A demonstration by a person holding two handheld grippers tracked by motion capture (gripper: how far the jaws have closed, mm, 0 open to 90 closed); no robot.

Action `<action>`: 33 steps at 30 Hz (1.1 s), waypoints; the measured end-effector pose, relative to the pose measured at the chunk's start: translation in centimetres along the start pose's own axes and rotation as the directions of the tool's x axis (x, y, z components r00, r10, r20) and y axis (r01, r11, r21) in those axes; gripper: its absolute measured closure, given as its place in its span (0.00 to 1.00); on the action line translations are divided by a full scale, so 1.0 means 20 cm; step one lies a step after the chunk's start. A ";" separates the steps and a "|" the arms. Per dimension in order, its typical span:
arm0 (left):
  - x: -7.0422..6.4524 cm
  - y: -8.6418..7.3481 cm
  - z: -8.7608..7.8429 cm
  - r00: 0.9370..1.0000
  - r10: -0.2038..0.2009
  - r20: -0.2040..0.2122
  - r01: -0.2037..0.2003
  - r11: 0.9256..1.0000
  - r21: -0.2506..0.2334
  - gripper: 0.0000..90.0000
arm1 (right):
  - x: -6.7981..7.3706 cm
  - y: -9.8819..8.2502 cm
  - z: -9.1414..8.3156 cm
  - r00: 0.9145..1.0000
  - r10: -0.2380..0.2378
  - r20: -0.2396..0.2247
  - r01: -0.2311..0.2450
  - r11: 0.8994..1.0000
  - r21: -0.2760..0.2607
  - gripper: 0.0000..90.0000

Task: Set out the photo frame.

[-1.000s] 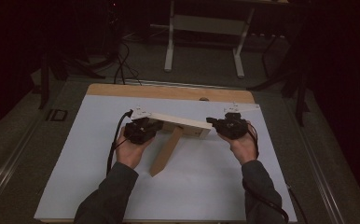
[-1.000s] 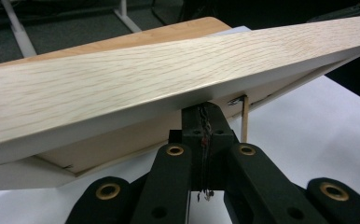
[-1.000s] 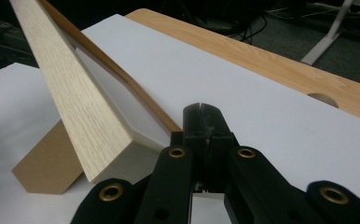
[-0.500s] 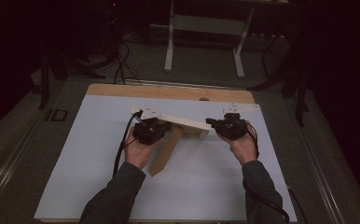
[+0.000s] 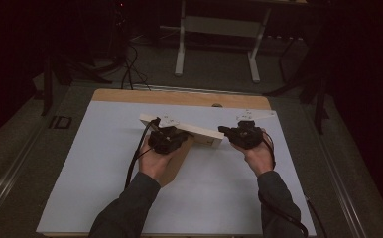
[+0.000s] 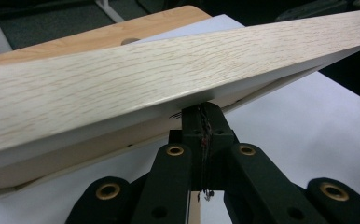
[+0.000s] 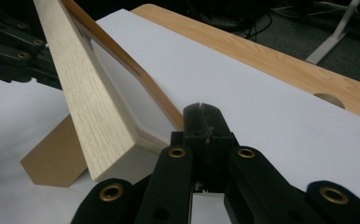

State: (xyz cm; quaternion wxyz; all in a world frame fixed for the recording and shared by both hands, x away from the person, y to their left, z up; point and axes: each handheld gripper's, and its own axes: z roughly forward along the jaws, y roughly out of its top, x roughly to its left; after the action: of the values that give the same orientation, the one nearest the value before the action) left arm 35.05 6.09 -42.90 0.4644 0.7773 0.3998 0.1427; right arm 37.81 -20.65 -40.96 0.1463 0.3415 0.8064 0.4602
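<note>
A light wooden picture frame (image 5: 199, 133) stands tilted on the white sheet, propped by its brown easel back (image 5: 175, 163). My left gripper (image 5: 173, 135) sits at the frame's middle on the near side. In the left gripper view its jaws are shut (image 6: 201, 111), tips against the underside of the frame's rail (image 6: 169, 70). My right gripper (image 5: 227, 131) is at the frame's right end, jaws shut. In the right gripper view its tips (image 7: 201, 111) lie next to the frame's end (image 7: 94, 116), with the easel back (image 7: 57, 161) to the left. I see nothing pinched between either pair of jaws.
A white sheet (image 5: 100, 168) covers most of the wooden table (image 5: 130, 95), which has a hole (image 5: 217, 105) near its far edge. Beyond the table are white desk legs (image 5: 180, 44) and cables (image 5: 130, 64) on the dark floor.
My left hand and gripper have slid right along the near side of the frame, toward its middle. The right gripper has stayed at the frame's right end.
</note>
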 end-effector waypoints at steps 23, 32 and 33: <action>-0.01 0.03 0.03 1.000 -0.007 0.010 0.007 1.000 0.019 1.00 | 0.03 0.02 0.00 0.998 -0.023 -0.052 0.024 1.000 0.011 1.00; 0.01 0.03 0.04 1.000 -0.012 0.013 0.012 1.000 0.018 1.00 | 0.04 0.01 0.00 0.996 -0.028 -0.083 0.029 0.999 0.013 1.00; 0.01 0.04 0.04 1.000 -0.007 0.011 0.006 1.000 0.017 1.00 | 0.04 0.01 0.00 0.996 -0.030 -0.084 0.031 0.999 0.014 1.00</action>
State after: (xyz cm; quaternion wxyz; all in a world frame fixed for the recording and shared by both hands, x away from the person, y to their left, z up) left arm 35.97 5.51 -42.75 0.4603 0.7807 0.4010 0.1333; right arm 37.30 -20.05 -40.70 0.1168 0.3108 0.8204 0.4655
